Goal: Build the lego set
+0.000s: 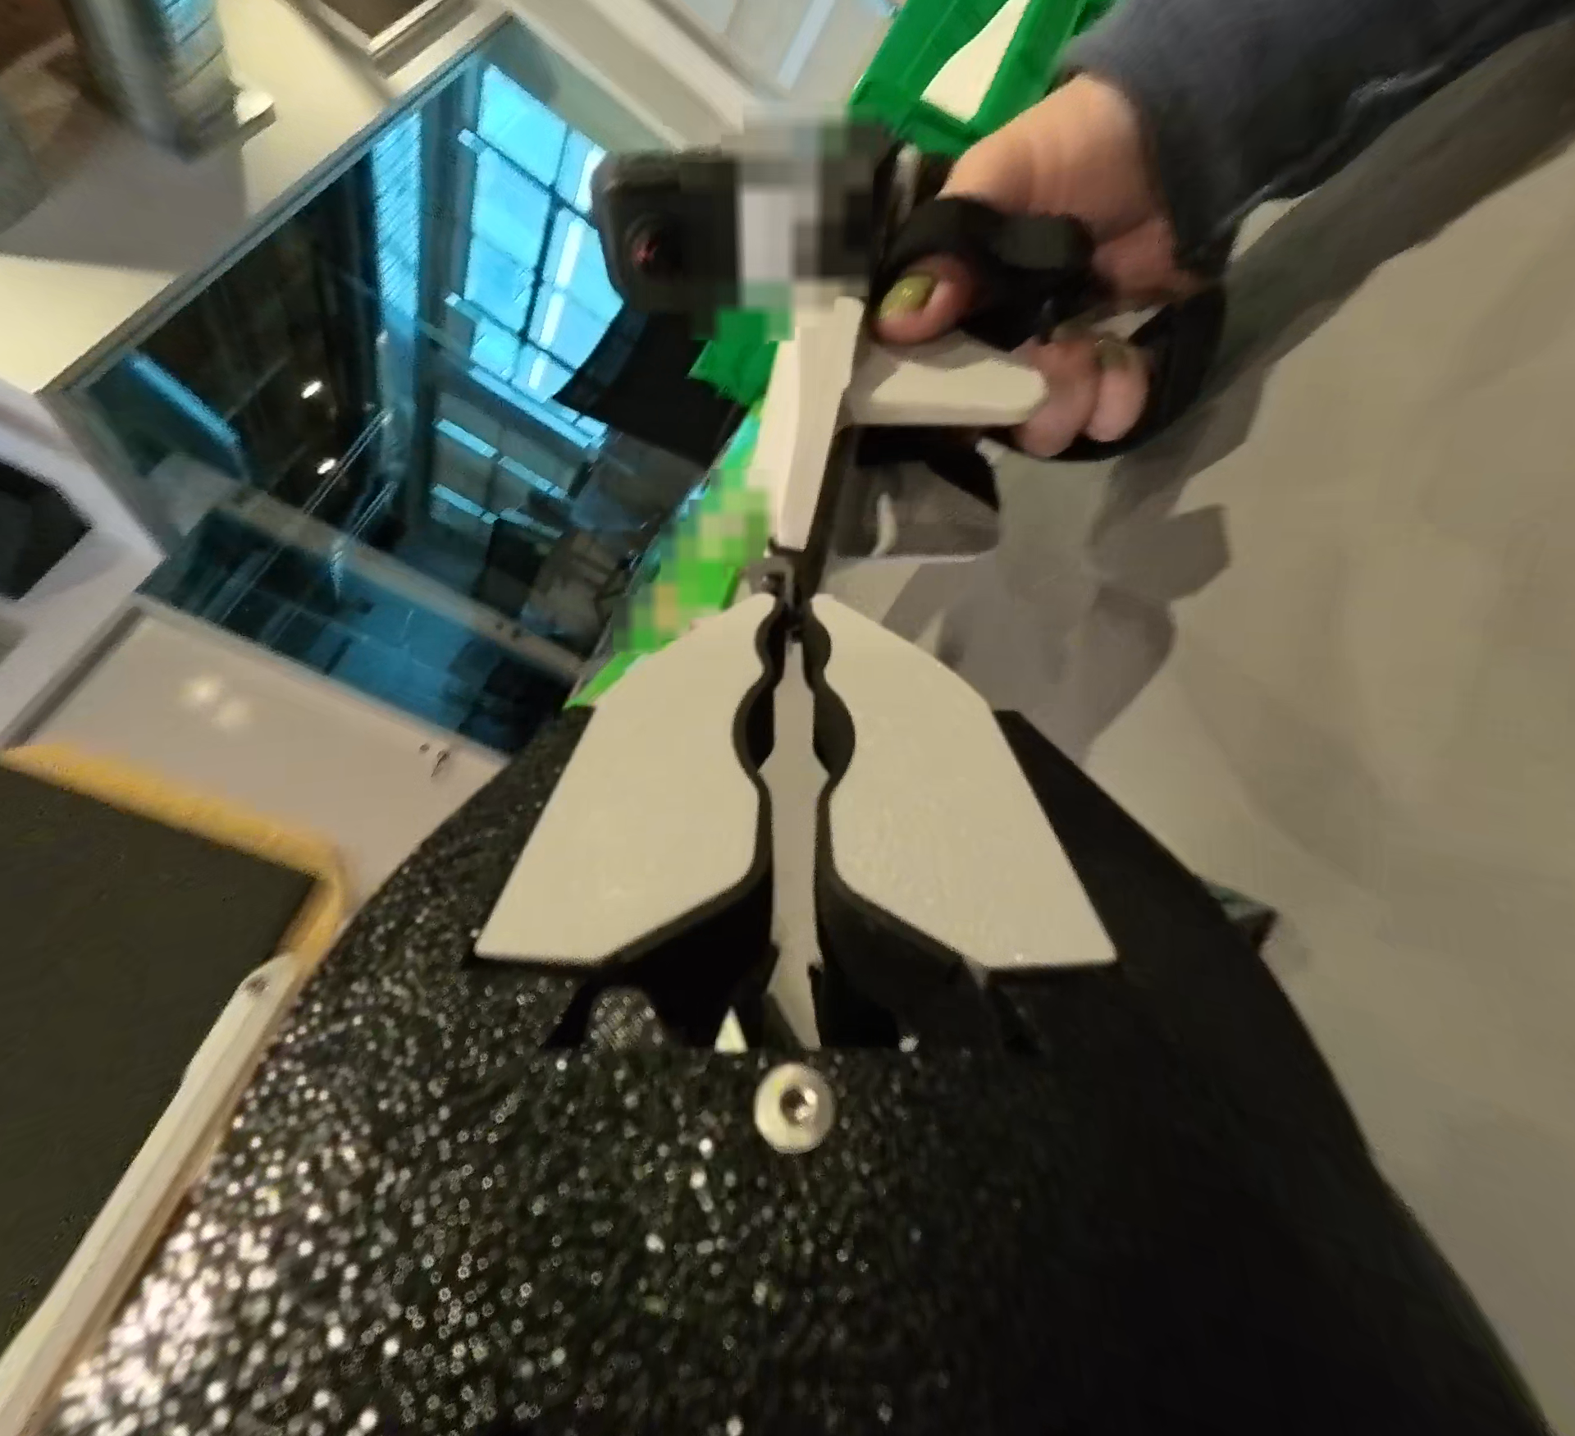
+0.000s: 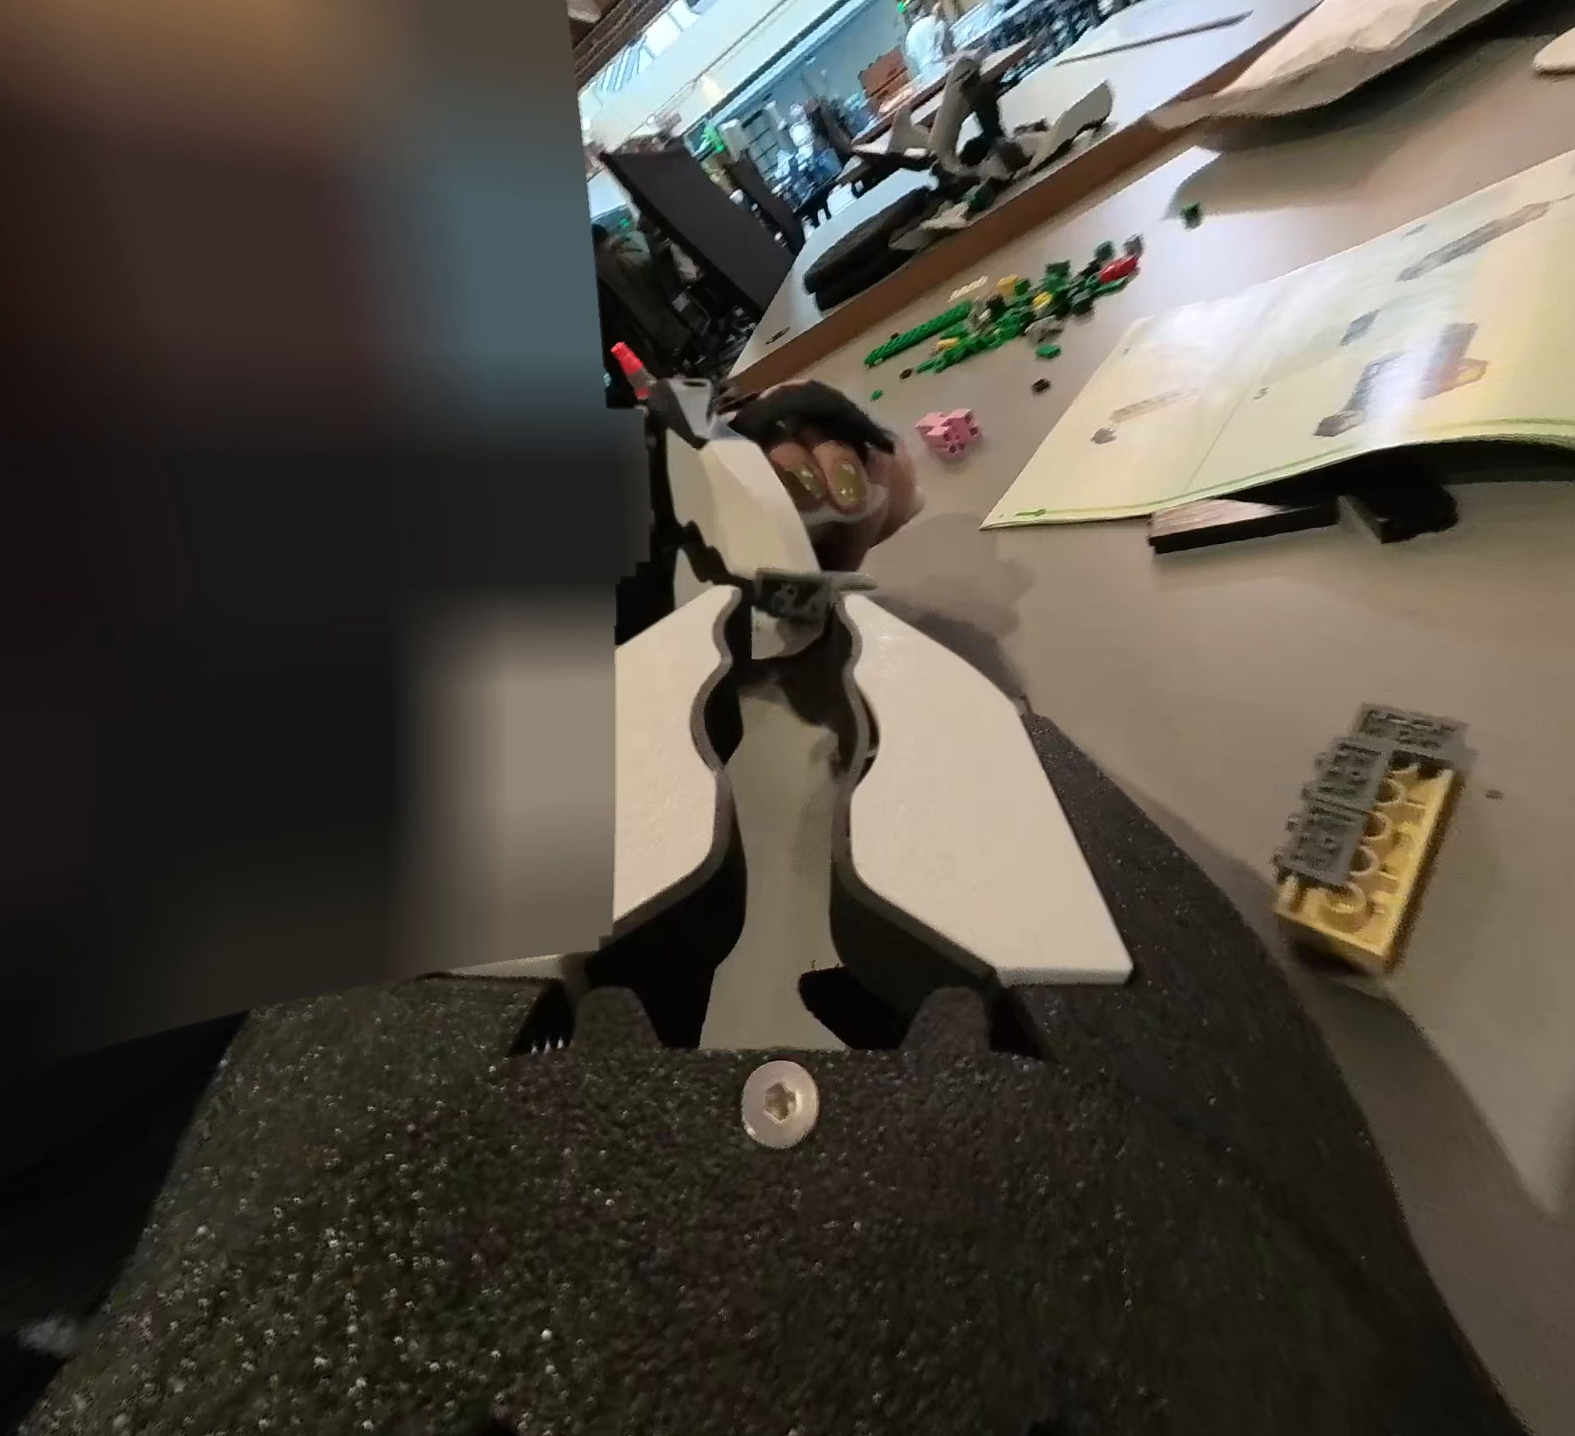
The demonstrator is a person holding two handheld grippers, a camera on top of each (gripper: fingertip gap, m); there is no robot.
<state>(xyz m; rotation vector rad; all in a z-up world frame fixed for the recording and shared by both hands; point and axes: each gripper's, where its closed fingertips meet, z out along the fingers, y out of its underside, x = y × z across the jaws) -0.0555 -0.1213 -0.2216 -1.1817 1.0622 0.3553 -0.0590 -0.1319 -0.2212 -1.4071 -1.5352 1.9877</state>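
Observation:
My left gripper (image 1: 784, 615) is shut, with a small dark grey lego piece (image 1: 774, 578) at its fingertips. My right gripper (image 2: 788, 615) is shut on the same small grey piece (image 2: 797, 594). The two grippers meet tip to tip above the table. In the left wrist view the right gripper (image 1: 799, 542) comes down from the upper right in a person's hand (image 1: 1065, 244). In the right wrist view the left gripper (image 2: 724, 568) reaches in from behind, with fingers of a hand (image 2: 827, 474) on it. A tan plate with grey pieces on it (image 2: 1364, 841) lies on the table to the right.
A pile of green loose bricks (image 2: 1006, 321) and a pink piece (image 2: 950, 432) lie farther back on the grey table (image 2: 1193, 670). An open instruction booklet (image 2: 1278, 389) lies at the right. A dark pad with a yellow rim (image 1: 128, 969) is at the left.

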